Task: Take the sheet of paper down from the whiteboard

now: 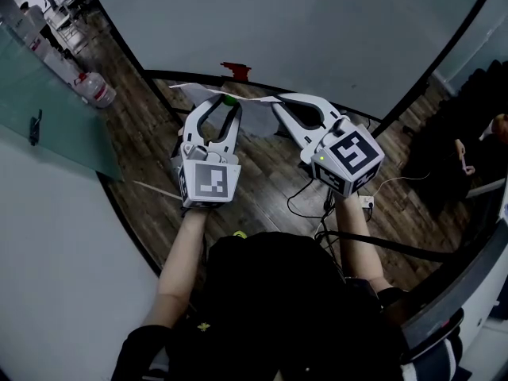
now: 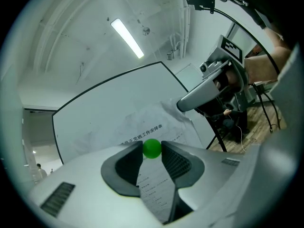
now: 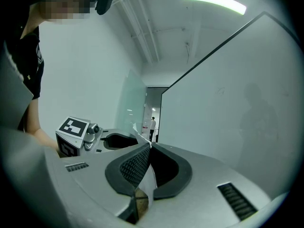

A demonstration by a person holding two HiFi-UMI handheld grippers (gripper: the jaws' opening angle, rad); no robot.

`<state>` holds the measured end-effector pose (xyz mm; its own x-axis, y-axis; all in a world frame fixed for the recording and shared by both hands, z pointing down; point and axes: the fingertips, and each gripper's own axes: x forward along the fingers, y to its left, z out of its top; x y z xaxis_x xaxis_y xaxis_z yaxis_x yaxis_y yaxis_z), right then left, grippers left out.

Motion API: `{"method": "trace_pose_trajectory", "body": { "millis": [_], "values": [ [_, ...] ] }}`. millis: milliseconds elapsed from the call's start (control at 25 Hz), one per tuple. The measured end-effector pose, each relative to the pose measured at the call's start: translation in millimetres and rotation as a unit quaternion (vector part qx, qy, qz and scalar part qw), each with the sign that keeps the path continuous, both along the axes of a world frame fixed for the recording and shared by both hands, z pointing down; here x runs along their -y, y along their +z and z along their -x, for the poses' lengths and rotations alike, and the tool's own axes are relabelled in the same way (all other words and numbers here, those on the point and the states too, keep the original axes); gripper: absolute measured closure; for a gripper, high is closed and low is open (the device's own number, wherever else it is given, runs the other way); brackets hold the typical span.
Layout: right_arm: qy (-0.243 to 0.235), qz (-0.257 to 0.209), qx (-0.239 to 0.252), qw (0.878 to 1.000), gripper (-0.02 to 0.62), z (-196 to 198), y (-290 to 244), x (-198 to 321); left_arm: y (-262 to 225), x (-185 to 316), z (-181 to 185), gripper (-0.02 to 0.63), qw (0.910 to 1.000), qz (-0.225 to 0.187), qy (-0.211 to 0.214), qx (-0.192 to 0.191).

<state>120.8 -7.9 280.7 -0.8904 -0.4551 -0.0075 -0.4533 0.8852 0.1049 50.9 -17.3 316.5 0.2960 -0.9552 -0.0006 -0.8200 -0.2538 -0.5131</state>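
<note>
Left gripper is clamped on the green magnet. Right gripper is clamped on the right corner of the sheet, which is against the whiteboard. Pull the magnet straight off and keep the sheet taut.

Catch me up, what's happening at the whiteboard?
Someone with a gripper in each hand is working on a sheet of paper at the whiteboard. The left gripper is closed on a small green ball, probably a magnet, right at the paper. The right gripper is shut on the paper's edge, which is crumpled and lifted away from the board. Whether the sheet is fully free can't be told.
</note>
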Motion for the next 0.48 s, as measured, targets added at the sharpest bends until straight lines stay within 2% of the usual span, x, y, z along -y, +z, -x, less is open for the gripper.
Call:
{"method": "trace_pose_trajectory", "body": {
  "millis": [480],
  "values": [
    [0.001, 0.004, -0.003, 1.000, 0.578, 7.3, 2.3, -6.0, -2.6, -4.9, 4.2, 0.471, 0.9999, 0.000, 0.011, 0.000]
  ]
}}
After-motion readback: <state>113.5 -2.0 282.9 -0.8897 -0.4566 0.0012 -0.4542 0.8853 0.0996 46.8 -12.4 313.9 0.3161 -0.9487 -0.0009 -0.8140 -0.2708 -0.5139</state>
